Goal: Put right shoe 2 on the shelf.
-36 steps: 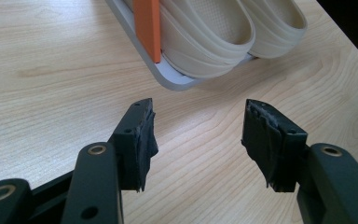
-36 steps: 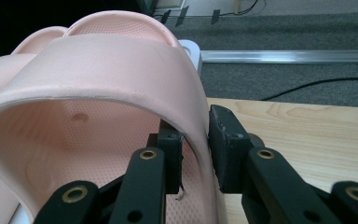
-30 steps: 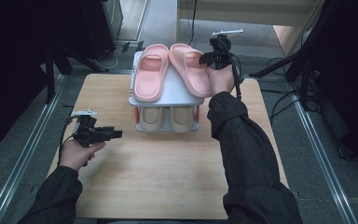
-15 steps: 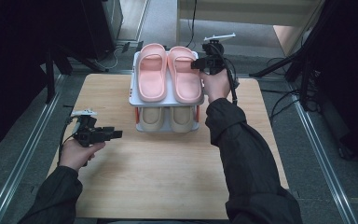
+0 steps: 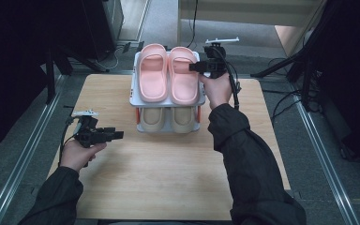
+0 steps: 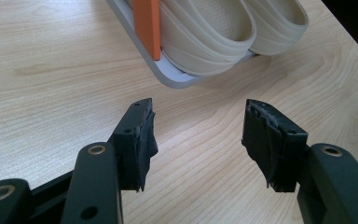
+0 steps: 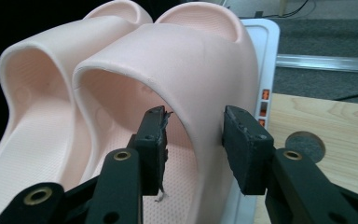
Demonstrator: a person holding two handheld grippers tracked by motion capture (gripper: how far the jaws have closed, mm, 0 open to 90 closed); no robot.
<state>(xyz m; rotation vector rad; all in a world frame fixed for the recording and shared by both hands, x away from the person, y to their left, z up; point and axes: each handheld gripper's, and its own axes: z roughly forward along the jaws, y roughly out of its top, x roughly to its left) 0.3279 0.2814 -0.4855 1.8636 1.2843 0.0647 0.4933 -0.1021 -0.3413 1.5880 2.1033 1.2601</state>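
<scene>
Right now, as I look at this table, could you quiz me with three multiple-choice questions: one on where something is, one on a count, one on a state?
1. Where do the pink slippers sit?
A. On the top shelf of the rack
B. Flat on the table
C. On the lower shelf

2. How many slippers are there in all?
A. Two
B. Four
C. Six

3. What state are the left tongs in?
A. Shut on a slipper
B. Open, with nothing between them
C. Shut on a cloth

Answers:
1. A: the high view shows the pink pair side by side on the top shelf.
2. B: two pink ones lie above and two beige slippers below.
3. B: the left gripper view shows the jaws wide apart, with bare wood between them.
</scene>
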